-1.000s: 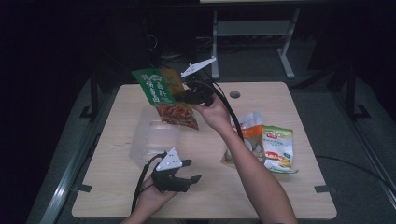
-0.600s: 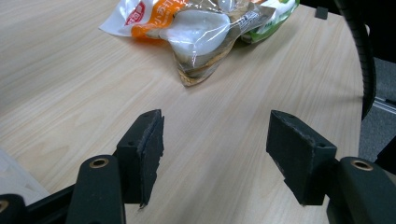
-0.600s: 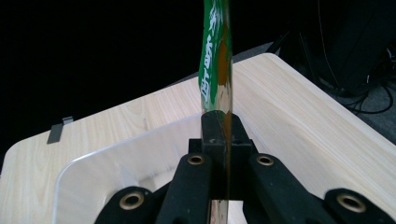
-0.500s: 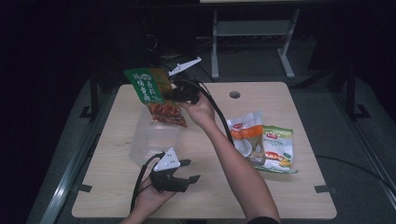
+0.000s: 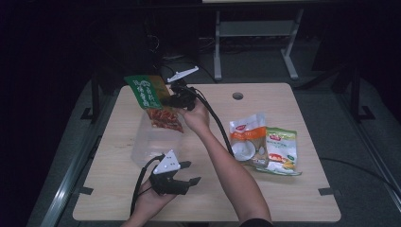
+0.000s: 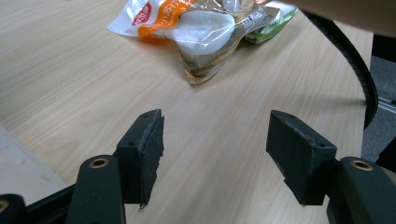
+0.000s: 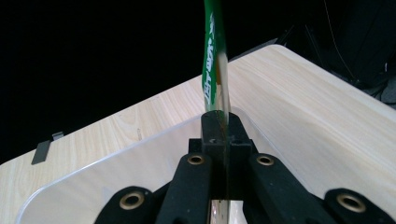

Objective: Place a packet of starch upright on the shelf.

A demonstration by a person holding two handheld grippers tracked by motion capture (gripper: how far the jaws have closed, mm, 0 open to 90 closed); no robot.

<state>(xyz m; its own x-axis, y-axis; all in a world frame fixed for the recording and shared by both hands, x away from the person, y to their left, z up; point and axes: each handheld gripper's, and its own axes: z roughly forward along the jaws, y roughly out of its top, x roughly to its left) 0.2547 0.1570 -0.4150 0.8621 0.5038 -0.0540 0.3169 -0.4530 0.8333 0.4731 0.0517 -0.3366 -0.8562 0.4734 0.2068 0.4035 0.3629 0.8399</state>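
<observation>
In the high view, the right tongs [image 5: 176,97] are pressed together on a green and red snack packet [image 5: 153,100], which hangs over the far end of a clear plastic tub [image 5: 147,142] at about ten o'clock of the worktop [image 5: 293,198]. The white writing on the packet's green top is too small to read. The left tongs [image 5: 189,173] rest spread at the near edge, about seven o'clock, just beside the tub's near end and pinching nothing. At three o'clock lie an orange and white pouch [image 5: 247,138] and a green pouch [image 5: 281,150], touching, well apart from the tub. In the left gripper view, the spread jaws frame bare wood, with the orange and white pouch at twelve o'clock; its red logo is unreadable. In the right gripper view, the shut jaws grip the packet edge-on above the tub.
</observation>
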